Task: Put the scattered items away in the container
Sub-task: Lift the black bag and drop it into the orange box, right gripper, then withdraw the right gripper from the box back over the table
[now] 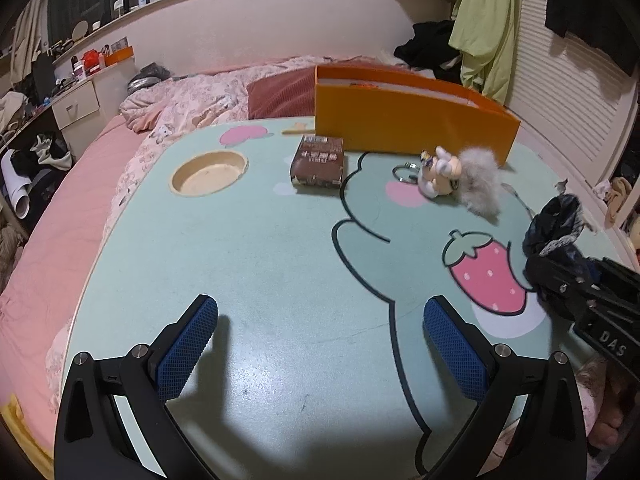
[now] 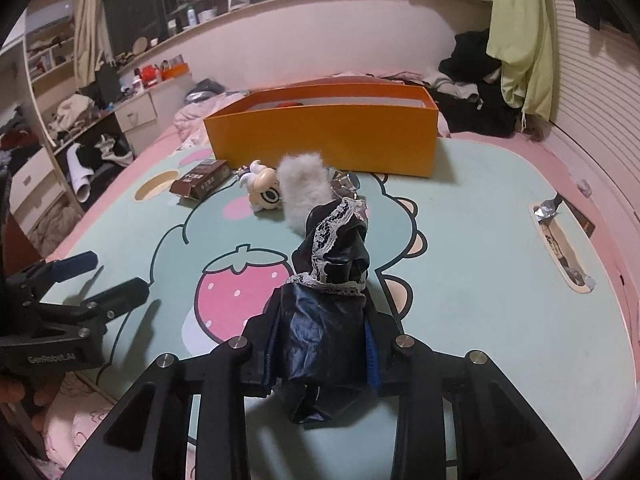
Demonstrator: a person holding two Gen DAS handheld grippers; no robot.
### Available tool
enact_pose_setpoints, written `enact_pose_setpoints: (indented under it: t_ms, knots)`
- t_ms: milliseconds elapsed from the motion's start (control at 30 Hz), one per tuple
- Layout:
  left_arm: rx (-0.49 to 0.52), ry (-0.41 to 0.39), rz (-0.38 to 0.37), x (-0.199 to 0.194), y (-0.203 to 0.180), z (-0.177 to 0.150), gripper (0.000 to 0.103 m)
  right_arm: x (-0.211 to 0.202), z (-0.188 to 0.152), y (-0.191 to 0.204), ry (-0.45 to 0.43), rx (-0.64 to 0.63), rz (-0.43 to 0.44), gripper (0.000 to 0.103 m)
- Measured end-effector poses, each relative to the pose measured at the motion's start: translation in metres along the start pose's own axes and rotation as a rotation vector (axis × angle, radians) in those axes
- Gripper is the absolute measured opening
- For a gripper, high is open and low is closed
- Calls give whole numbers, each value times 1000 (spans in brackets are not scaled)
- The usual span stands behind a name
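Note:
My right gripper [image 2: 320, 336] is shut on a dark blue satin cloth with white lace trim [image 2: 332, 264], which bunches up above the jaws and hangs below them. From the left wrist view that cloth [image 1: 556, 228] shows at the right edge. My left gripper [image 1: 320, 320] is open over bare tabletop with nothing between its blue pads. An orange box [image 2: 320, 136] stands open at the table's far side. In front of it lie a brown carton [image 2: 202, 182], a small plush keychain figure [image 2: 264, 190] and a grey fur pompom [image 2: 304, 188].
The mint cartoon-print table [image 1: 260, 260] has a round cup recess [image 1: 208, 174] and a long slot [image 2: 560, 240] at the right holding foil scraps. It rests on a pink bed. Dark clothes [image 2: 476, 92] pile up behind the box. A hand [image 2: 16, 392] holds the left gripper.

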State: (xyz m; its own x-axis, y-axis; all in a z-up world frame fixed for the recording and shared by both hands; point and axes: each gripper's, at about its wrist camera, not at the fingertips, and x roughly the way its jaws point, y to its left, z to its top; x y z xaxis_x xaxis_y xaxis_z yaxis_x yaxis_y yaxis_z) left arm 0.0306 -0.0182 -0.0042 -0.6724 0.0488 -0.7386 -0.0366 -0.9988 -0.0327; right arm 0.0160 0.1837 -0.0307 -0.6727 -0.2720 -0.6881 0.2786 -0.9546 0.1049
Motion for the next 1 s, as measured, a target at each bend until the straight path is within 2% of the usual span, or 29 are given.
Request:
enact_pose_setpoints:
  t_ms: [100,200,267,333,500,567,700,733,800,833,900,1000]
  knots:
    - [2,-17,-14,-3,0,3,103,-1,1,-1,1,5,6,32]
    - [-2,14,-4,4,0,1,103,-4,6,0,9,2,17,31]
    - [1,25,4,6,-1,0,103,-8,18,2,14,11,64,31]
    - [7,32,15,8,-3,-1,103,-14,38,2,2,15,98,31]
    - [11,37,22,9,-3,-2,103,-9,111,1,-17,-12,66,32]
    - [12,36,21,8,-3,-3,103,6,146,-1,-18,-18,52,32]
    - [13,34,19,8,-1,-3,103,50,192,-6,6,-22,-17,32]
    - [13,34,19,8,-1,-3,103,62,199,-9,24,-6,-10,36]
    - [13,33,18,8,-1,-3,103,84,206,-17,59,32,7,59]
    - [13,33,18,8,-1,-3,103,93,207,-22,68,53,-4,76]
    - [13,33,18,8,-1,-3,103,95,200,-27,51,60,-30,77]
    - [13,33,18,9,-1,-2,103,75,183,-32,5,72,16,77]
